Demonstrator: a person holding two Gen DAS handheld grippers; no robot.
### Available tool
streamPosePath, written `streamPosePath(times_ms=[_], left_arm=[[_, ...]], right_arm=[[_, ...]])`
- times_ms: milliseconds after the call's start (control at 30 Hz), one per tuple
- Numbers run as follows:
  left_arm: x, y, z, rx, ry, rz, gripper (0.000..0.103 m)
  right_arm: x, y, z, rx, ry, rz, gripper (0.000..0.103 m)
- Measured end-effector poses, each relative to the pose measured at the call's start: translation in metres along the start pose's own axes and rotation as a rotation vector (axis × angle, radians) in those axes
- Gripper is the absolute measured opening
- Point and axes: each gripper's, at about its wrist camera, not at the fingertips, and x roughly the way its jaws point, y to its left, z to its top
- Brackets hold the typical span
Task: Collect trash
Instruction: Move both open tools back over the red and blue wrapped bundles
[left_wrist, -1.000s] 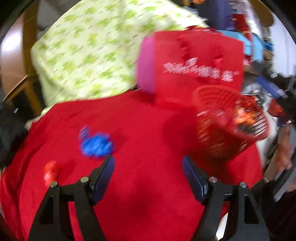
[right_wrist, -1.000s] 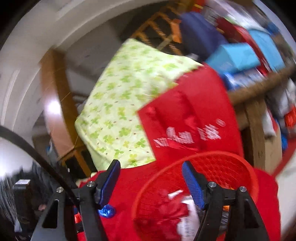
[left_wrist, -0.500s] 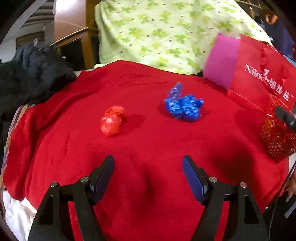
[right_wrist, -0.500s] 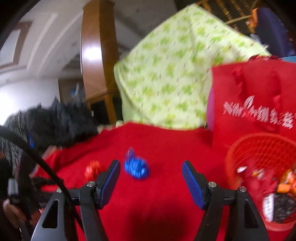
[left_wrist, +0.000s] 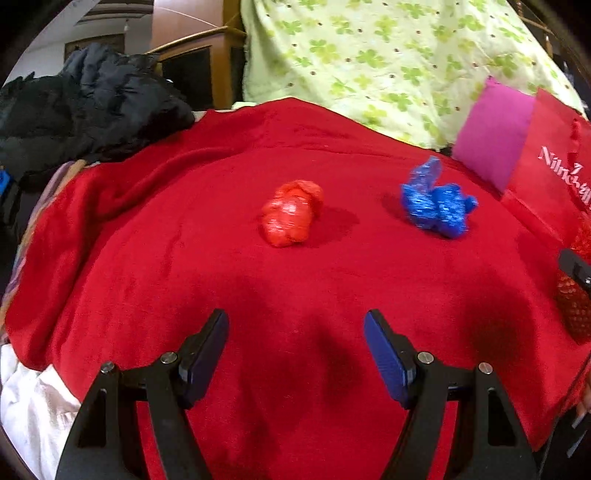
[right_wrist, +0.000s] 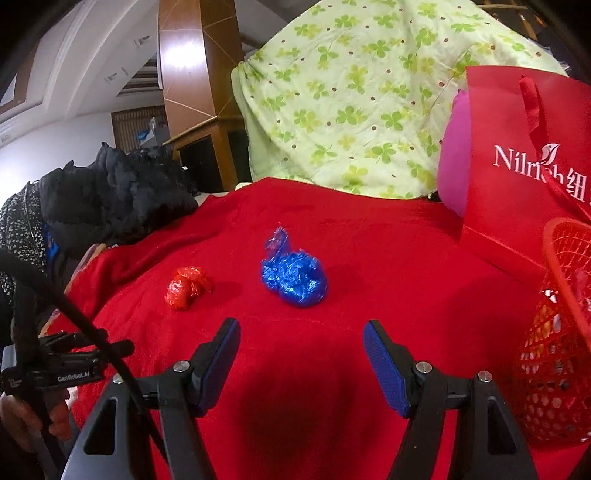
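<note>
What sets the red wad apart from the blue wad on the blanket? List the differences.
The red wad is red and nearly blends into the red blanket; the blue wad stands out sharply. The blue wad looks bigger than the red wad. The blue wad has a tail sticking up; the red wad is a rounder lump. The blue wad lies nearer the red basket; the red wad lies farther from it. Both are crumpled, shiny, and untouched.

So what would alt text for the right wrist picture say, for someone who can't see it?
Two crumpled wrappers, one blue and one red, lie apart on a red blanket ahead of an open, empty right hand-held gripper. A red mesh basket holding trash stands at the right edge, a red gift bag behind it.
</note>
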Motion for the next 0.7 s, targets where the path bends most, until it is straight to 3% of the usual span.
streamPosePath(times_ms=[700], left_arm=[[0.02, 0.012, 0.003, -0.018, 0.012, 0.039, 0.076]], right_arm=[[0.038, 0.006, 0.004, 0.079, 0.066, 0.049, 0.073]])
